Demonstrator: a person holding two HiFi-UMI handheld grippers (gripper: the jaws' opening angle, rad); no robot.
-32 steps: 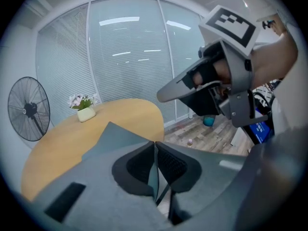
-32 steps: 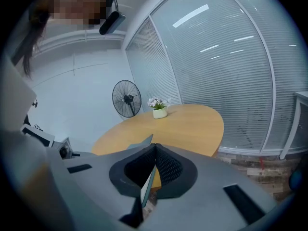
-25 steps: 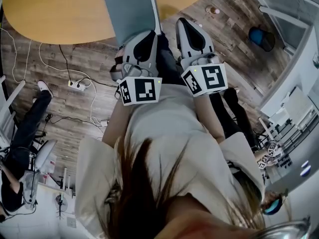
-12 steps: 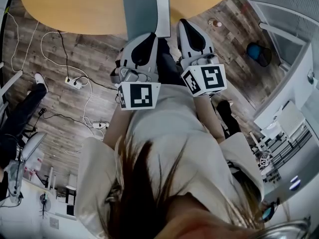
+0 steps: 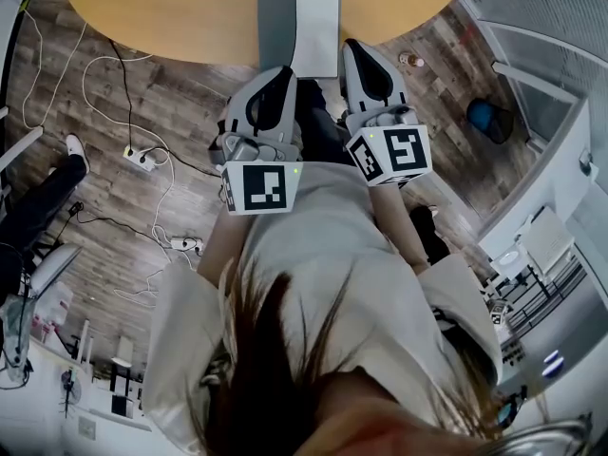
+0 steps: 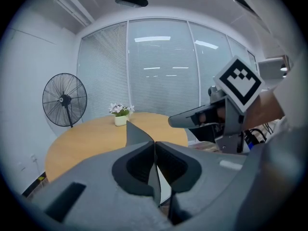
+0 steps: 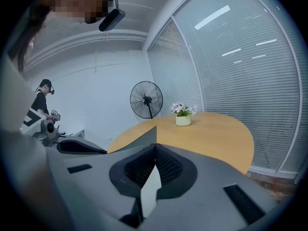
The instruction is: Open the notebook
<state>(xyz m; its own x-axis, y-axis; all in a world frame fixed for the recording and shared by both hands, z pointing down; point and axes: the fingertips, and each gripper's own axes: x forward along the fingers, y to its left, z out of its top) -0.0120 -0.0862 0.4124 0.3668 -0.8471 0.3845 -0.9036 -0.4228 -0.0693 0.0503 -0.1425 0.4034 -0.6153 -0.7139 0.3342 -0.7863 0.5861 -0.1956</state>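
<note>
Two grippers are in my hands, and both are clamped on the thin grey-covered notebook (image 5: 288, 36). My left gripper (image 6: 154, 144) has its jaws pressed together on the grey cover (image 5: 275, 12), which stands up as a pointed flap just beyond the pads in the left gripper view. My right gripper (image 7: 155, 148) has its jaws closed on the white inner page (image 5: 319, 27). In the right gripper view the pale sheet runs down between the two dark pads (image 7: 171, 167).

Seen from my head, the notebook is at the near edge of the round light-wood table (image 5: 161, 17). Its near end sticks out past the rim toward me, with the cover on the left and the page on the right, side by side. Whether it rests on the tabletop I cannot tell. The two grippers lie close together, each with its black-and-white marker cube (image 5: 264, 186) nearest my body.

On the far side of the table stands a small white pot of pale flowers (image 6: 121, 117). A black standing fan (image 6: 64, 100) is beyond the table on the left, in front of a glass wall with closed blinds (image 6: 159, 66). A white power strip (image 5: 136, 154) with its cables lies on the wood-plank floor (image 5: 142, 236) to my left.
</note>
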